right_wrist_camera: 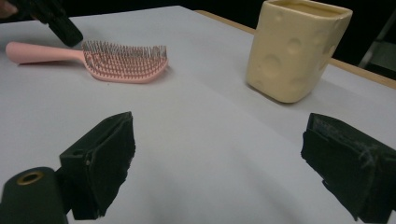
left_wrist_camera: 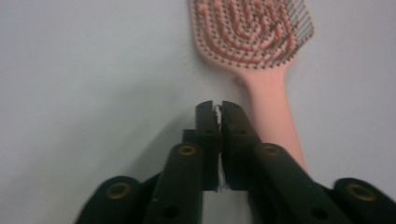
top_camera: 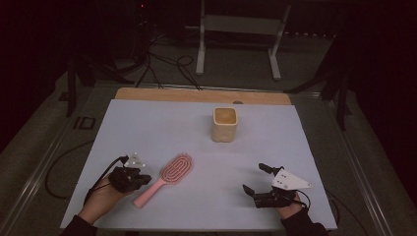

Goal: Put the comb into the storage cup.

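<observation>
Across the whole work area lies a pale sheet on the table (top_camera: 147,128), w/ a strip of bare wood along its far edge. Toward the far side, right of centre, stands a cream cup (top_camera: 225,124), square-ish w/ rounded corners and dimpled walls, upright, well apart from both hands; the right gripper view has it at upper right (right_wrist_camera: 296,51). Nearer, left of centre, a pink hairbrush (top_camera: 167,178) lies flat, bristles up, head pointing away and to the right, handle toward the near-left; also seen in the left gripper view (left_wrist_camera: 261,60) and, farther off, in the right gripper view (right_wrist_camera: 105,60). Left gripper (top_camera: 141,179) sits low at the sheet just beside the brush handle; its own view has the jaws together w/ only a thin slit between them and nothing in it, tips (left_wrist_camera: 218,108) just left of the handle, not on it. Right gripper (top_camera: 255,179) is at the near-right, well apart from brush and cup, jaws wide apart over bare sheet, nothing between them (right_wrist_camera: 215,149). A hand backs each gripper at the near edge, w/ dark sleeves.
</observation>
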